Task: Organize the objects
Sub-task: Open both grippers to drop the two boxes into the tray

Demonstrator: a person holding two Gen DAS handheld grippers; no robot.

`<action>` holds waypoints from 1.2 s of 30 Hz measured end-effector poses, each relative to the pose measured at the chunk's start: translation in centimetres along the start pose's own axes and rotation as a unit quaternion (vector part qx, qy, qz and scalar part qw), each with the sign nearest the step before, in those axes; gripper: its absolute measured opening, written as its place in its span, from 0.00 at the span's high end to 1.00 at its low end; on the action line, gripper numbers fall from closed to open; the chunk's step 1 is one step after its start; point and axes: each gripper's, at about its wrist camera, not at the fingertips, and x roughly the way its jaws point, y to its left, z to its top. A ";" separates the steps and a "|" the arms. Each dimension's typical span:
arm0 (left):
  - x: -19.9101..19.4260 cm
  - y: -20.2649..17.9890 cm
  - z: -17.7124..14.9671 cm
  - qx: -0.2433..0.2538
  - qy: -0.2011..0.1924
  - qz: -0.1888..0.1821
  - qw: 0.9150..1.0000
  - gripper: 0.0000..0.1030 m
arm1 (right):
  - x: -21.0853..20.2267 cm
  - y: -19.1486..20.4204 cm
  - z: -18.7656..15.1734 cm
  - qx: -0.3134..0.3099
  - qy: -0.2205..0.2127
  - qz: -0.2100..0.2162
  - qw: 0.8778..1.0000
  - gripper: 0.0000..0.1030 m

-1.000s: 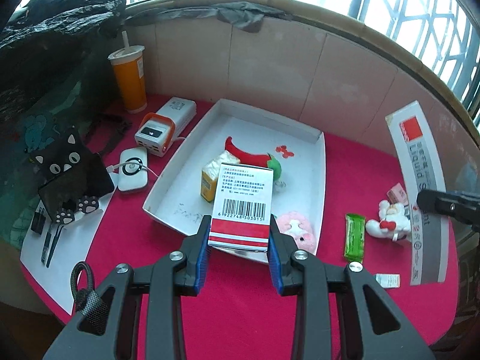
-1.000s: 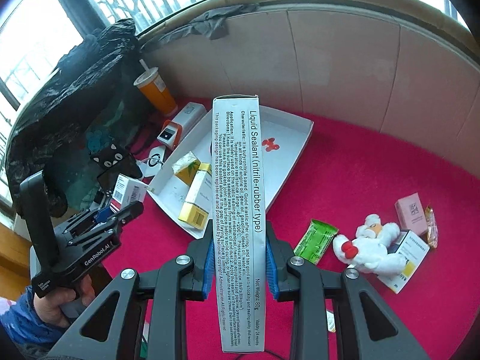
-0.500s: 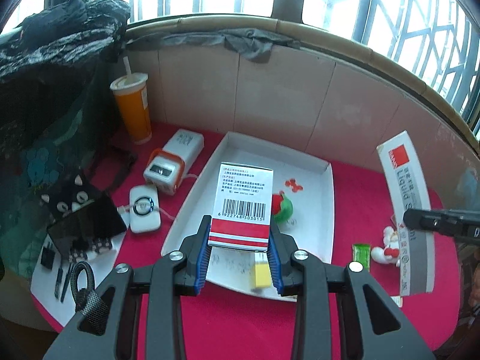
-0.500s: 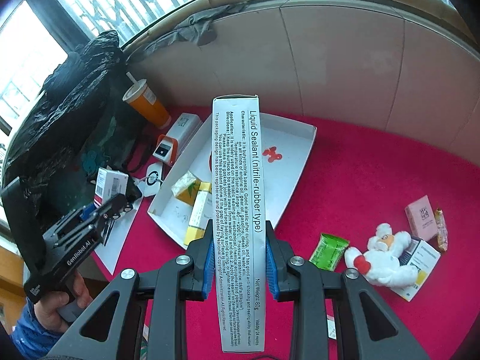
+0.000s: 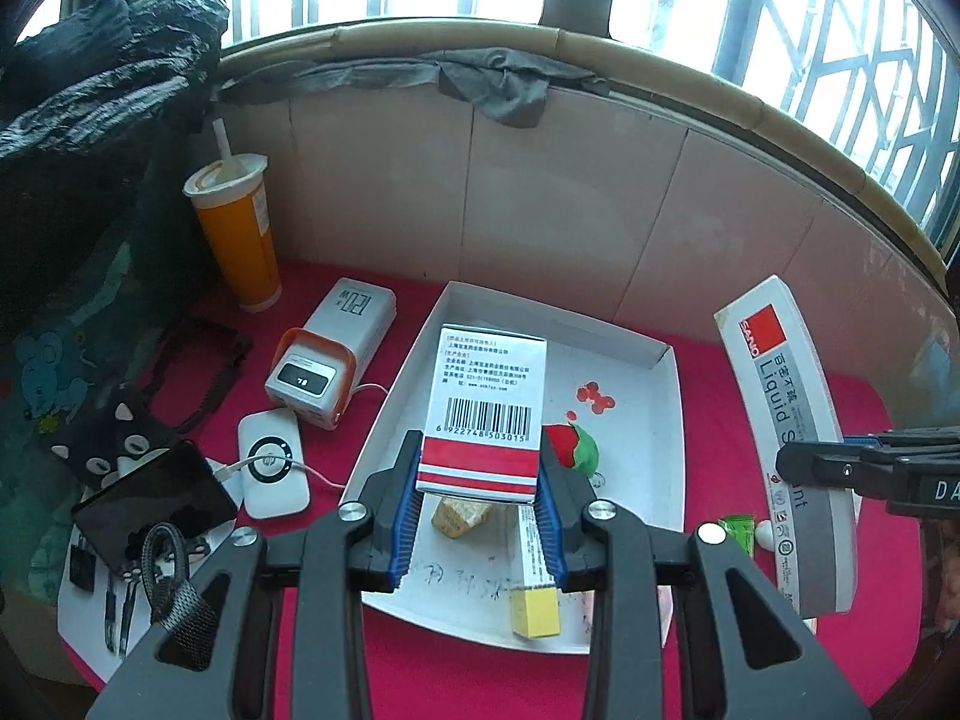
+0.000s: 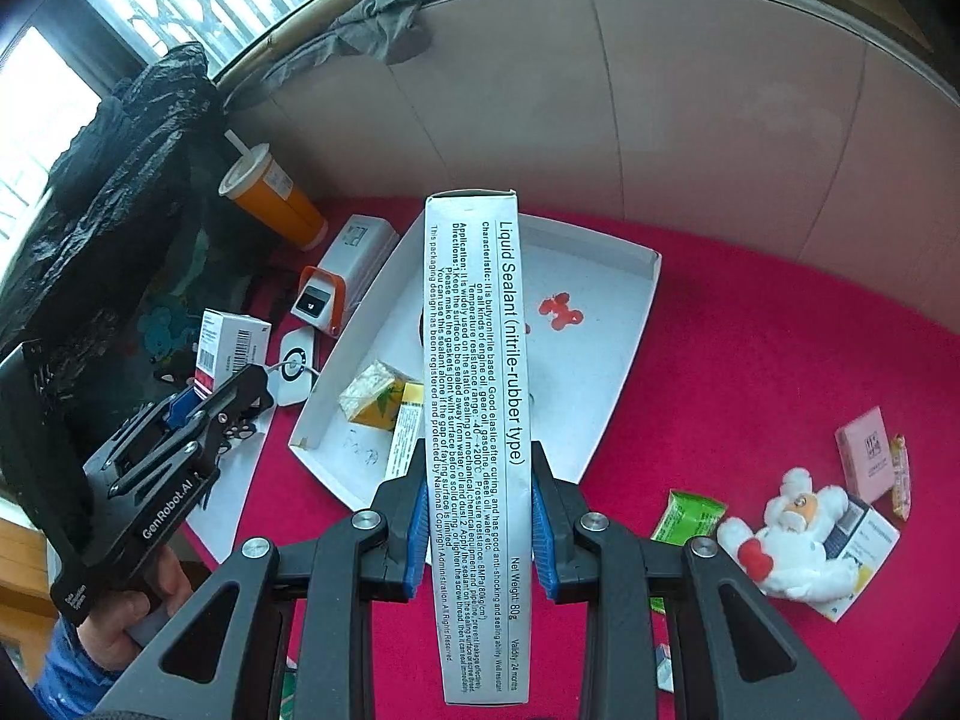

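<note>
A worktop (image 5: 750, 384) covered in red cloth sits under a barred window, backed by pale panels, with a white tray (image 5: 669, 438) near its middle serving as the landmark.

The left gripper (image 5: 478, 510) hangs above the near part of the tray. Its blue-padded fingers (image 5: 403, 516) are clenched on the lower end of a white and red box (image 5: 486, 408) with a barcode; the box's long axis runs away from the gripper toward the tray's far wall.

The right gripper (image 6: 477, 531) is over the tray's near right edge, its fingers (image 6: 415, 531) clamped on the two long sides of a sealant carton (image 6: 477, 420). The long, narrow carton lies lengthwise between them, its far end pointing toward the tray's back rim.

Inside the tray lie a yellow packet (image 6: 371, 399), a yellow-ended box (image 5: 533, 576) and a red and green toy (image 5: 575, 450). To the tray's left stand an orange cup (image 5: 240, 234) and a white charger (image 5: 330, 354). To its right, on the cloth, lie a green wrapper (image 6: 687, 519) and a white plush toy (image 6: 792, 534).
</note>
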 end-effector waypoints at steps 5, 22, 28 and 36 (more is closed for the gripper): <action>2.3 0.8 0.8 -0.001 0.019 -0.013 1.000 0.68 | 2.3 0.2 1.2 0.013 0.026 -0.014 0.999 0.71; 8.0 0.5 3.9 0.011 0.055 -0.023 0.998 0.62 | 7.5 -0.6 4.8 0.069 0.063 -0.035 0.995 0.69; 7.6 0.5 4.6 -0.009 0.034 -0.027 0.999 0.14 | 6.7 -1.4 5.1 0.091 0.044 -0.031 0.994 0.42; 6.9 -0.5 3.4 -0.008 0.035 -0.017 0.999 0.10 | 4.3 -4.1 3.7 0.112 0.028 -0.039 0.993 0.42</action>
